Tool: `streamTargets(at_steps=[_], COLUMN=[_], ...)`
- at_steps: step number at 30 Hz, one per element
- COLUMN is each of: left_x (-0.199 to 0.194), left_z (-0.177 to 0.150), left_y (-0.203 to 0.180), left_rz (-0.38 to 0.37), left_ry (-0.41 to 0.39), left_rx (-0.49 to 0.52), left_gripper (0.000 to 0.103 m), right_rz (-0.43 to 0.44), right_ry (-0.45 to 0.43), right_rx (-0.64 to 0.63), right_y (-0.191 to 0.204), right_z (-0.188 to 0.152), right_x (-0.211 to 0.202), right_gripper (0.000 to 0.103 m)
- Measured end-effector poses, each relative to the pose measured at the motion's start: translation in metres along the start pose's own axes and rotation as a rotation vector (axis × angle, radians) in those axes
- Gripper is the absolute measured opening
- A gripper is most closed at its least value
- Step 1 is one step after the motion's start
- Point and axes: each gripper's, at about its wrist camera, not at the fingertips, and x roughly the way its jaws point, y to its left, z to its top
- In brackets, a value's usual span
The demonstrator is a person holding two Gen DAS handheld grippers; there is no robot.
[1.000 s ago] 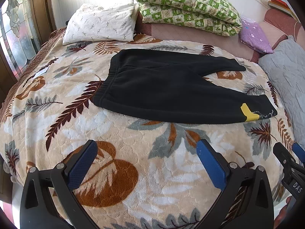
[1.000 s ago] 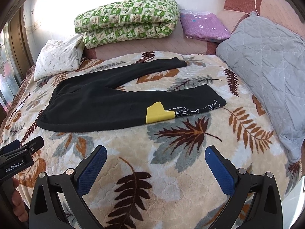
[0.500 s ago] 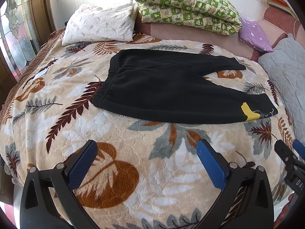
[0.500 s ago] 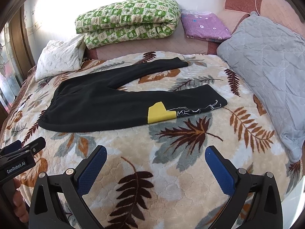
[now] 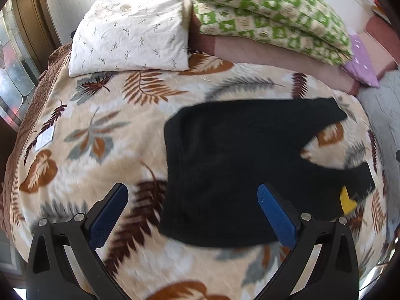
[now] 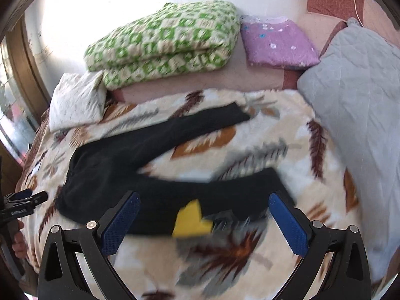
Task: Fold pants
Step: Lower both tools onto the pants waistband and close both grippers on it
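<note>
Both grippers have moved closer to the one black pants [image 5: 232,165]. The left gripper [image 5: 192,215] and right gripper [image 6: 205,222] are wide open, holding nothing.

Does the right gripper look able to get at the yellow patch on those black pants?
Probably yes: the right gripper is open, the yellow patch lies between its fingers, and nothing covers the black pants.

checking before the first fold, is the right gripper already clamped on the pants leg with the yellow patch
No, the right gripper is open, its blue fingers spread wide above the black pants near the yellow patch, gripping nothing.
</note>
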Motion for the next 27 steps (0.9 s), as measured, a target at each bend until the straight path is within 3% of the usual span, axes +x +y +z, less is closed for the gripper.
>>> streamTargets(at_steps=[6,13,18,27], left_x=[0.072,0.129,0.15,0.161], left_z=[0.056,0.08,0.085,0.092], left_y=[0.034,0.053,0.058,0.064], left_rz=[-0.036,-0.112,-0.133,-0.157], left_ry=[0.162,0.27,0.315,0.327], left_rx=[-0.109,-0.188,-0.215,-0.27], left_gripper=[0.103,0.103,0.103,0.103], right_rz=[0.025,0.077,0.092,0.143], right_ry=[0.106,0.222,0.296,0.347], right_rx=[0.005,0.027,0.009,0.029], right_y=[-0.041,-0.066,-0.07,-0.07], right_z=[0.082,0.145,0.156,0.157], right_x=[0.097,0.232,0.288,0.323], right_gripper=[0.103,0.097,0.093,0.085])
